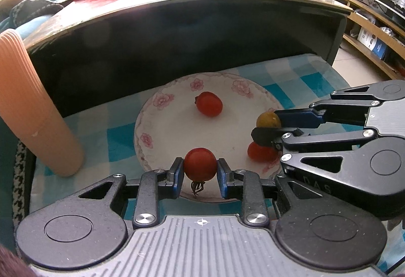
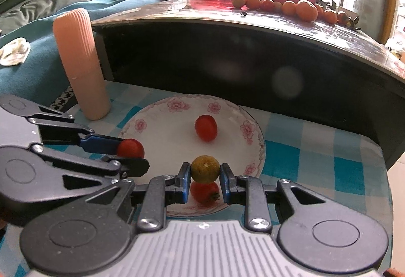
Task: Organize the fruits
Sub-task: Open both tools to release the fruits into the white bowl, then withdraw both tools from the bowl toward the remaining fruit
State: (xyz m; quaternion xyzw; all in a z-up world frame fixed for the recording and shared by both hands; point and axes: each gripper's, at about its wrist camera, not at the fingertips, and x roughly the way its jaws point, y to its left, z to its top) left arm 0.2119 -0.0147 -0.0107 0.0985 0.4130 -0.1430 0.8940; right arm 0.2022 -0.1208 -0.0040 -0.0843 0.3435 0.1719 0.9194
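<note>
Fruits are gathering on the flowered plate (image 1: 141,130): we are clamping a red tomato (image 1: 200,163) in the left gripper (image 1: 200,170) and a yellow-green fruit (image 2: 205,167) in the right gripper (image 2: 205,175), both over its near rim. Two more red ones (image 2: 206,127) are lying there already. Next, we judge, we should be lowering and letting go gently, placing the right one clear of the tomato under it (image 2: 203,192).

Both wrist cameras close above the flowered plate (image 1: 162,130), angled down; left looks from plate's left, right from its right; both share the plate.
</note>
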